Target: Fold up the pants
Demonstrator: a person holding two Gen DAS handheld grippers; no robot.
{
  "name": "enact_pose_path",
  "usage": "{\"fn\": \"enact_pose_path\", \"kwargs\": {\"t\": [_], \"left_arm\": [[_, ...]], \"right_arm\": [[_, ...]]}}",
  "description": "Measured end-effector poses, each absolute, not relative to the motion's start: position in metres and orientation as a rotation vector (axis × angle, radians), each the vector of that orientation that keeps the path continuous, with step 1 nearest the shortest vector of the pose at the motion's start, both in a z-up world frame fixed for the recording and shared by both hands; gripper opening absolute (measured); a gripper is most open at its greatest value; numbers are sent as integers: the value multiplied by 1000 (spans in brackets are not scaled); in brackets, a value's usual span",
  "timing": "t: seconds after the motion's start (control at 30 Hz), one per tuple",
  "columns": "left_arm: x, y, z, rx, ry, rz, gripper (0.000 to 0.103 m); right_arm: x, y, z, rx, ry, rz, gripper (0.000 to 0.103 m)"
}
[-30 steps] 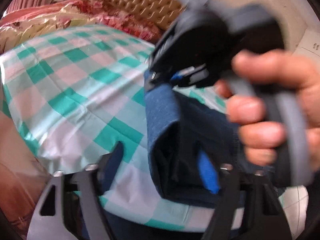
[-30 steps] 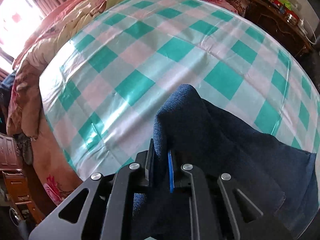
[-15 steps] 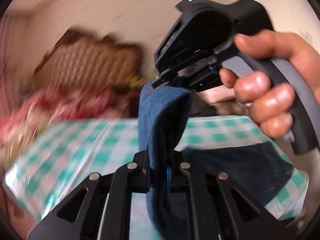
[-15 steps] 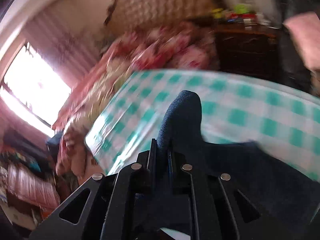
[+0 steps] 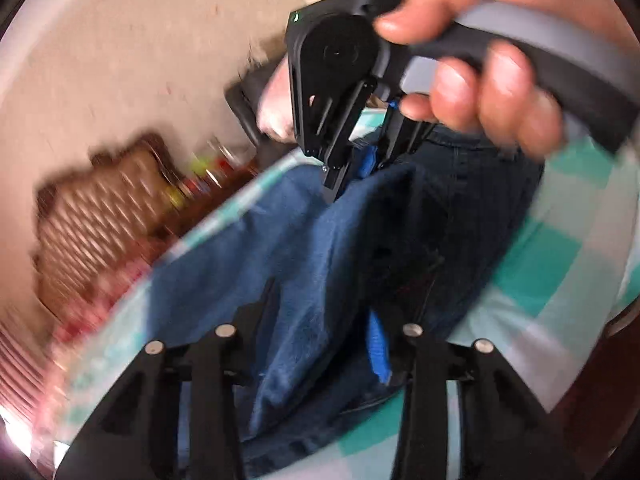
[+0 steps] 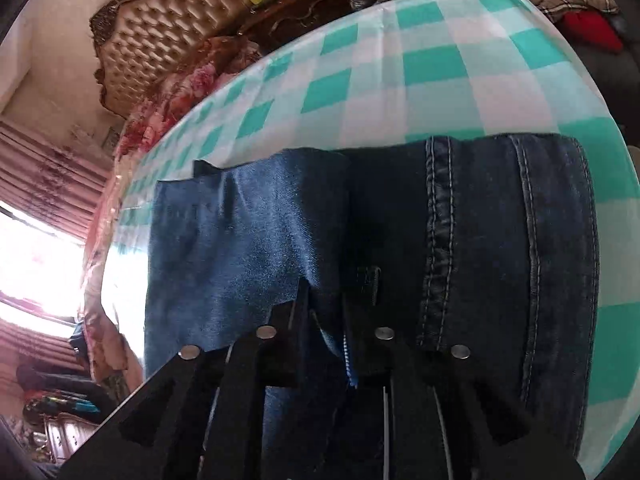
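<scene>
Dark blue denim pants (image 6: 460, 240) lie across the checked table, their paler inner side (image 6: 240, 248) folded over on the left. In the left wrist view the pants (image 5: 320, 248) hang between both grippers. My left gripper (image 5: 320, 344) has its jaws spread, with a fold of denim lying between them. My right gripper (image 6: 324, 320) stands with a narrow gap and denim bunched in it. In the left wrist view the right gripper (image 5: 360, 176) sits at the far edge of the cloth, held by a hand (image 5: 480, 92).
The table wears a teal and white checked cloth (image 6: 400, 72). Behind it are a tufted headboard (image 6: 168, 20), floral bedding (image 6: 180, 92) and a dark wooden cabinet (image 6: 304, 0) with small items. A bright window (image 6: 28, 260) is at the left.
Both grippers swung the held cloth up and over, then down onto the table. The left jaws went from shut on the denim to spread. The right jaws have parted slightly.
</scene>
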State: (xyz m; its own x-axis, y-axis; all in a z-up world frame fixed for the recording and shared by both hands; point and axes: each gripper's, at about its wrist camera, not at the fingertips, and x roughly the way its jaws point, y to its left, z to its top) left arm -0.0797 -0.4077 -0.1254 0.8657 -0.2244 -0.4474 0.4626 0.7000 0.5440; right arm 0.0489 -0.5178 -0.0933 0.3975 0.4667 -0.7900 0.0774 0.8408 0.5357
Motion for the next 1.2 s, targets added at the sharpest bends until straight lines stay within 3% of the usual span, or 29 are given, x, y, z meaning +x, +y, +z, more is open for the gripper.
{"fn": "enact_pose_path", "kwargs": {"t": [0.17, 0.2, 0.23, 0.37, 0.43, 0.47, 0.5, 0.53, 0.63, 0.7, 0.73, 0.77, 1.0, 1.2], "left_arm": [[-85, -417, -138, 767, 326, -379, 35], [-83, -420, -139, 776, 333, -390, 18], [-91, -420, -138, 789, 335, -398, 11], [-113, -423, -132, 811, 285, -384, 10], [-112, -421, -126, 818, 241, -368, 10], [-112, -420, -122, 815, 229, -363, 10], [-113, -420, -118, 809, 226, -363, 10], [-114, -420, -115, 795, 231, -364, 10], [-123, -422, -112, 789, 229, -368, 10], [-131, -426, -110, 797, 223, -368, 10], [-131, -427, -111, 808, 221, -368, 10], [-129, -427, -111, 815, 214, -365, 10], [-142, -469, -88, 875, 85, -390, 10], [-154, -534, -107, 965, 91, -515, 10]], "right_arm": [[57, -520, -94, 541, 1176, 276, 24], [60, -520, -96, 540, 1180, 281, 24], [63, -519, -96, 538, 1187, 284, 24], [74, -509, -91, 491, 1219, 298, 24], [78, -508, -84, 451, 1230, 292, 45], [79, -509, -81, 439, 1225, 273, 69], [80, -510, -79, 436, 1218, 272, 76], [82, -510, -79, 438, 1217, 283, 76], [90, -511, -82, 485, 1228, 302, 64], [94, -507, -87, 497, 1243, 307, 31], [96, -506, -85, 493, 1239, 315, 28], [96, -505, -80, 493, 1220, 335, 16], [79, -551, -24, 484, 1102, 339, 13], [54, -608, -43, 514, 1122, 220, 13]]}}
